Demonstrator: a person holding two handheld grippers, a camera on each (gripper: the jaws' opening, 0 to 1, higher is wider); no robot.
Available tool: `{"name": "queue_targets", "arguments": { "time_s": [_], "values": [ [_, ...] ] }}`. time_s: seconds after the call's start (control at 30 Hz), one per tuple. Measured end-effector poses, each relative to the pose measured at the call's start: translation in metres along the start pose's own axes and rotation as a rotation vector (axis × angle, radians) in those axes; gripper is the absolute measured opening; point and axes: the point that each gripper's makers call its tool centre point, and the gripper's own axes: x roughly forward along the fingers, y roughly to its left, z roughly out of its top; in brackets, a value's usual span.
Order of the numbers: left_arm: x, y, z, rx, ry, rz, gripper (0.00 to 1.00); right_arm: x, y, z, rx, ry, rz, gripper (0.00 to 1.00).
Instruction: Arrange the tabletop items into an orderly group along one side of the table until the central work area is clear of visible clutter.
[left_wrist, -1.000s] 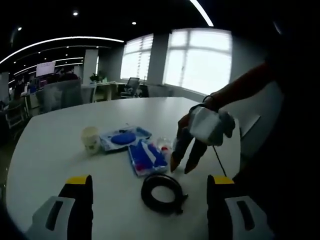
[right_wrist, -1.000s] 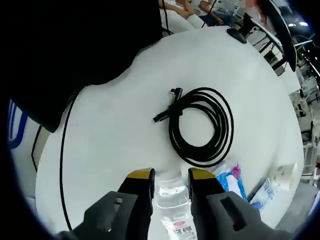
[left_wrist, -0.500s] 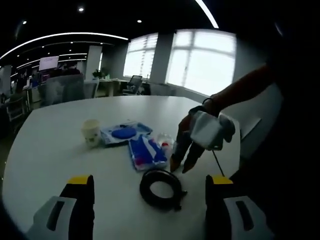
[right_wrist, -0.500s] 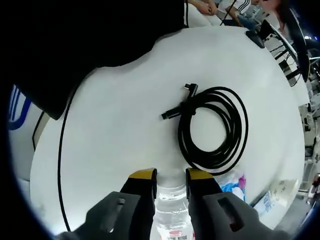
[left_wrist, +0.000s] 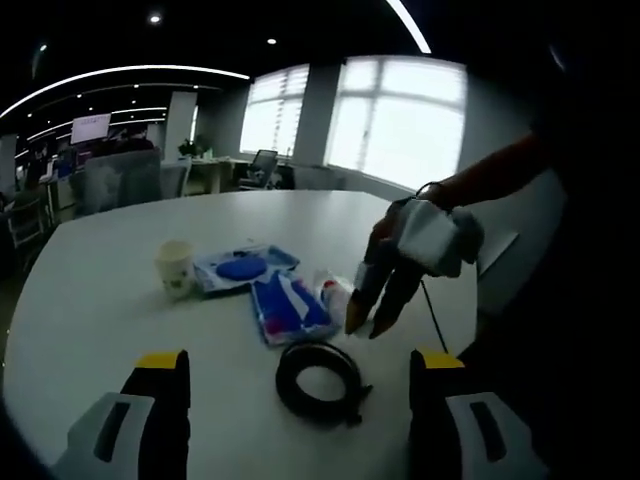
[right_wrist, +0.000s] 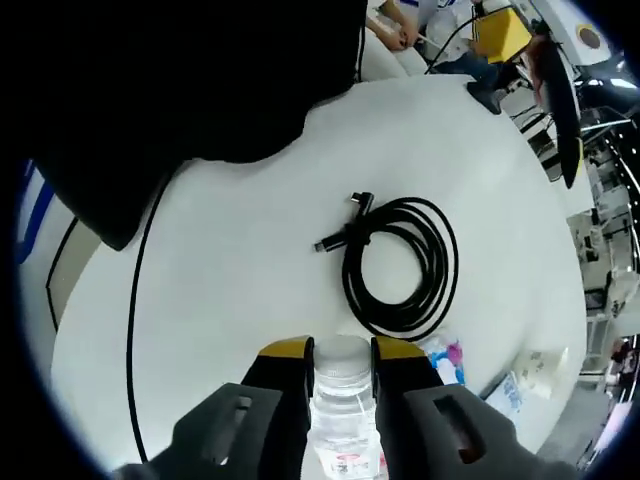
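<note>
Lifted slightly since before, right gripper (right_wrist: 341, 352) jaws clamp the bottle (right_wrist: 343, 400), upright beside the pouches (left_wrist: 290, 308); left gripper (left_wrist: 298, 368) gapes empty, farther off.

Smooth matt white tabletop (right_wrist: 240, 260); coiled black cable (right_wrist: 400, 265), rubbery with a dull sheen; clear glossy plastic water bottle (right_wrist: 343, 400) with a translucent ribbed cap; pale paper cup (left_wrist: 176, 268), matt; shiny blue plastic packets (left_wrist: 285, 308); yellow-tipped grey gripper fingers (left_wrist: 160, 400), matt hard plastic
</note>
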Motion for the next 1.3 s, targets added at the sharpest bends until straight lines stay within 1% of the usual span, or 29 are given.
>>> {"name": "queue_targets", "arguments": {
  "time_s": [0.03, 0.07, 0.17, 0.27, 0.37, 0.43, 0.5, 0.53, 0.67, 0.7, 0.73, 0.83, 0.87, 0.93, 1.0, 1.07, 1.13, 1.3],
  "values": [
    [0.000, -0.001, 0.001, 0.002, -0.002, -0.002, 0.89, -0.001, -0.001, 0.000, 0.006, -0.002, -0.008, 0.17],
    [0.001, -0.002, 0.002, 0.007, -0.003, -0.005, 0.89, -0.006, -0.005, 0.000, 0.032, -0.011, -0.041, 0.17],
    [0.001, -0.003, 0.006, 0.015, -0.007, -0.007, 0.89, -0.021, -0.014, 0.002, 0.095, -0.043, -0.105, 0.17],
    [0.002, -0.005, 0.009, 0.023, -0.009, -0.013, 0.89, -0.038, -0.023, 0.002, 0.182, -0.082, -0.171, 0.17],
    [0.002, -0.006, 0.011, 0.030, -0.013, -0.021, 0.90, -0.051, -0.030, 0.000, 0.253, -0.109, -0.227, 0.17],
    [0.003, -0.006, 0.011, 0.035, -0.012, -0.024, 0.90, -0.059, -0.034, -0.002, 0.316, -0.133, -0.268, 0.17],
    [0.003, -0.006, 0.011, 0.038, -0.012, -0.026, 0.90, -0.067, -0.037, -0.003, 0.367, -0.158, -0.299, 0.17],
    [0.004, -0.008, 0.012, 0.039, -0.013, -0.027, 0.90, -0.070, -0.038, -0.004, 0.379, -0.166, -0.311, 0.17],
    [0.005, -0.010, 0.014, 0.047, -0.013, -0.033, 0.89, -0.084, -0.045, -0.011, 0.508, -0.219, -0.368, 0.16],
    [0.005, -0.010, 0.014, 0.050, -0.013, -0.035, 0.89, -0.087, -0.047, -0.013, 0.536, -0.237, -0.385, 0.16],
    [0.005, -0.010, 0.014, 0.051, -0.013, -0.036, 0.89, -0.092, -0.050, -0.018, 0.587, -0.257, -0.407, 0.16],
    [0.005, -0.010, 0.016, 0.055, -0.015, -0.037, 0.89, -0.103, -0.055, -0.030, 0.684, -0.283, -0.452, 0.16],
    [0.005, -0.011, 0.017, 0.057, -0.016, -0.038, 0.89, -0.107, -0.057, -0.037, 0.730, -0.295, -0.474, 0.16],
    [0.005, -0.012, 0.018, 0.060, -0.015, -0.041, 0.89, -0.113, -0.057, -0.043, 0.775, -0.314, -0.498, 0.16],
    [0.006, -0.012, 0.019, 0.066, -0.016, -0.045, 0.89, -0.119, -0.057, -0.054, 0.854, -0.339, -0.531, 0.17],
    [0.006, -0.012, 0.018, 0.067, -0.014, -0.049, 0.89, -0.123, -0.056, -0.060, 0.894, -0.358, -0.551, 0.17],
    [0.007, -0.013, 0.019, 0.070, -0.015, -0.050, 0.89, -0.124, -0.054, -0.064, 0.901, -0.360, -0.557, 0.17],
    [0.009, -0.014, 0.019, 0.074, -0.013, -0.057, 0.89, -0.129, -0.052, -0.075, 0.962, -0.387, -0.586, 0.17]
  ]
}}
